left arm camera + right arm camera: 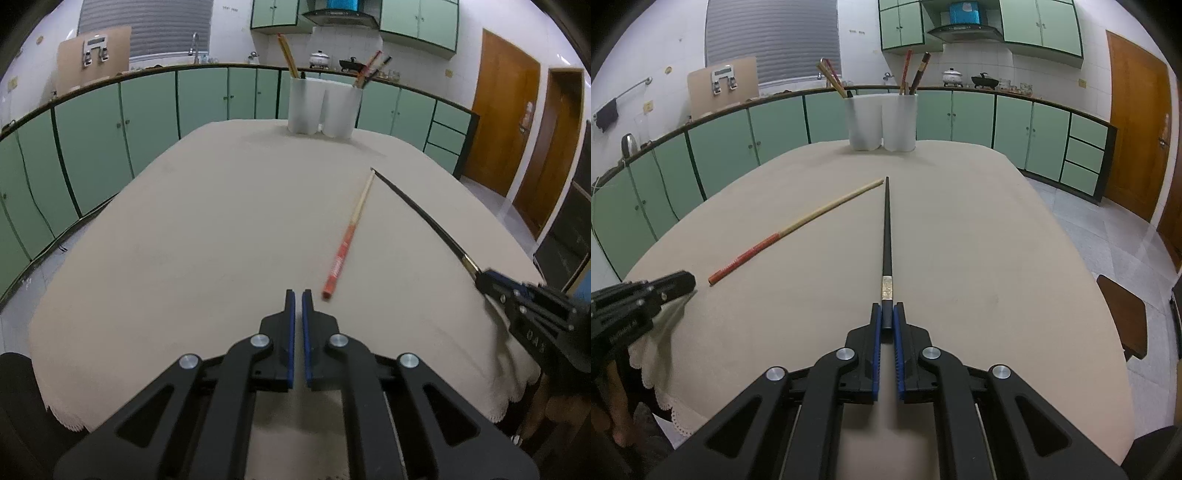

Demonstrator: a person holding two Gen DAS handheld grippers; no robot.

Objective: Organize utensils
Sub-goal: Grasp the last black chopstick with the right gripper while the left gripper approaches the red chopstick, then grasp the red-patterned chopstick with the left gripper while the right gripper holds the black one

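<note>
The right gripper [887,314] pinches the black chopstick [886,229] by its butt, tip aimed at the white holders [882,122], ready for dropping in. The left gripper [297,295], pressed together and empty, sits just beside the red-handled chopstick [349,232], which lies on the tablecloth [184,240] well short of the holders.

My kitchen: green cabinets [775,129] line white tiled walls [860,51], a shuttered window [772,40] behind, wooden doors [1137,122] at right, grey floor tiles [1108,229], cloth-covered tabletop [960,240] in front.
</note>
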